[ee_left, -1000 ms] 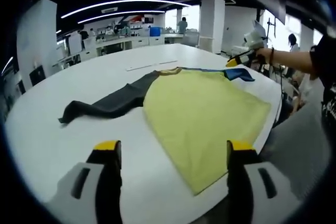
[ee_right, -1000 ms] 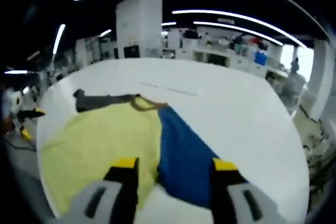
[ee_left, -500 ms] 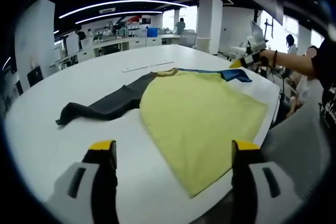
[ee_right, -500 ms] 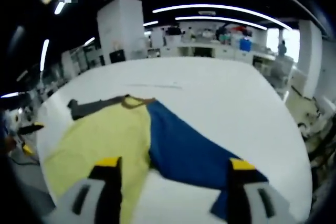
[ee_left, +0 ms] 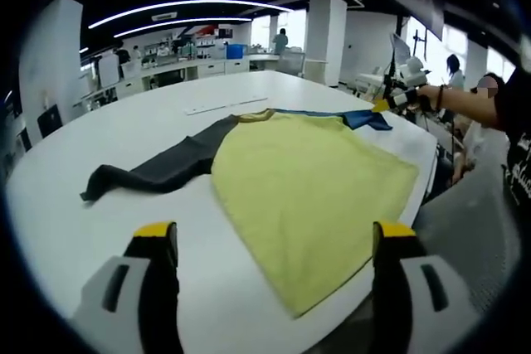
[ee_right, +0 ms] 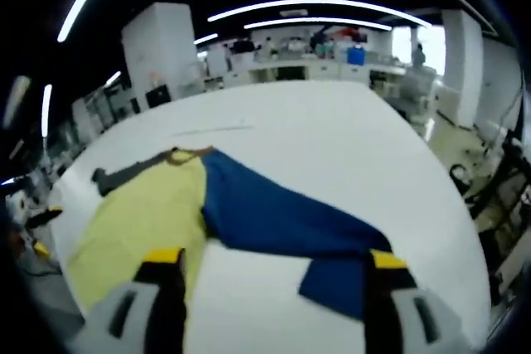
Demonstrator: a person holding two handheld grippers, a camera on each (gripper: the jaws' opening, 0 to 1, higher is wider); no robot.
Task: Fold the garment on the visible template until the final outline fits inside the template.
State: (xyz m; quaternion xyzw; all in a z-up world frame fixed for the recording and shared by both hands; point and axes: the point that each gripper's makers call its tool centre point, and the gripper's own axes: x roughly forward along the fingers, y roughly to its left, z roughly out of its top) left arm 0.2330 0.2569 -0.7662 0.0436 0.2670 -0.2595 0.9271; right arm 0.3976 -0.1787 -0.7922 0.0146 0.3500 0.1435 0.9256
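Lying flat on the white table (ee_left: 75, 230), the shirt (ee_left: 311, 184) had its yellow body spread toward the near edge, one lower corner of the body reaching that edge or slightly past it in the left gripper view. The dark grey sleeve (ee_left: 153, 173) stretched out across the tabletop toward the middle of the table, away from the body. The blue sleeve (ee_right: 274, 217) ran the opposite way, its cuff end (ee_right: 336, 283) bent and lying close to the right gripper (ee_right: 274, 279). A brownish collar (ee_right: 189, 153) sat at the top of the yellow body, on the side away from the near edge. A thin pale strip (ee_left: 220, 105) lay on the table beyond the collar, apart from the shirt.

The left gripper (ee_left: 272, 242) was held low over the near table edge, jaws spread wide and empty, with the yellow hem between and beyond them; no contact with the cloth was seen. The right gripper's jaws were likewise parted; the right jaw overlapped the blue cuff in its own view, but whether it touched the cloth could not be told. In the left gripper view the right gripper (ee_left: 390, 104) showed at the far end of the blue sleeve, held in a person's hand (ee_left: 427, 99).

Benches (ee_left: 191, 68), white pillars (ee_left: 325, 35) and ceiling light strips (ee_right: 315, 4) stood beyond the table.
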